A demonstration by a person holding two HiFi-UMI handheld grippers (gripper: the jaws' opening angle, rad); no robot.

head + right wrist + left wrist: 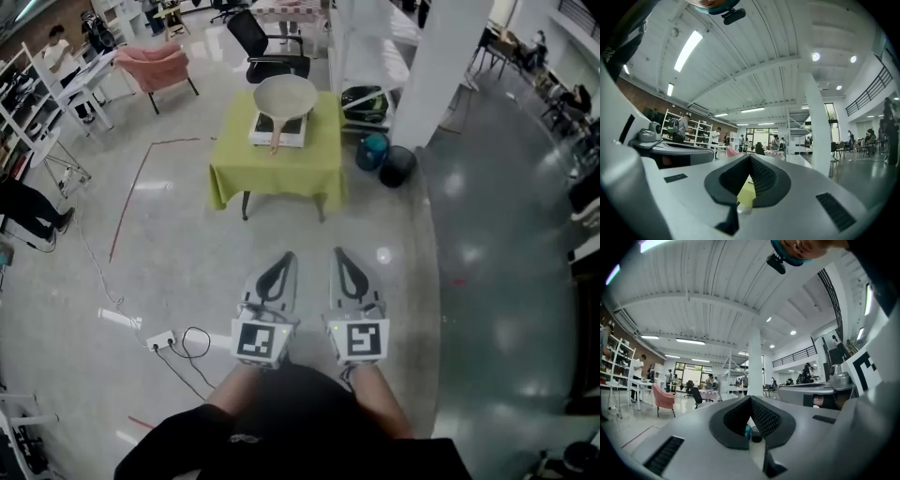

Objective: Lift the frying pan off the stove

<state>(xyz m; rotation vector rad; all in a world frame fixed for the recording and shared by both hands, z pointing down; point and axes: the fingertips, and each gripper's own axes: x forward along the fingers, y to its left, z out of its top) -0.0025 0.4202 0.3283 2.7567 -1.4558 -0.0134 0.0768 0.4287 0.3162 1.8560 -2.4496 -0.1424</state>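
A beige frying pan (286, 96) sits on a white stove (292, 134) on a small table with a green cloth (277, 169), its wooden handle (277, 141) pointing toward me. The table stands well ahead across the floor. My left gripper (288, 255) and right gripper (338, 251) are held side by side close to my body, far short of the table, both shut and empty. In the left gripper view the left gripper (750, 400) shows its jaws meeting at the tip. The right gripper (750, 158) is likewise shut, with the green cloth (746, 194) glimpsed below its tip.
A teal bucket (373, 150) and a black bucket (398, 166) stand right of the table beside a white pillar (441, 66). A black office chair (267, 47) and a pink armchair (155, 64) are behind. A power strip with cable (161, 339) lies on the floor at left.
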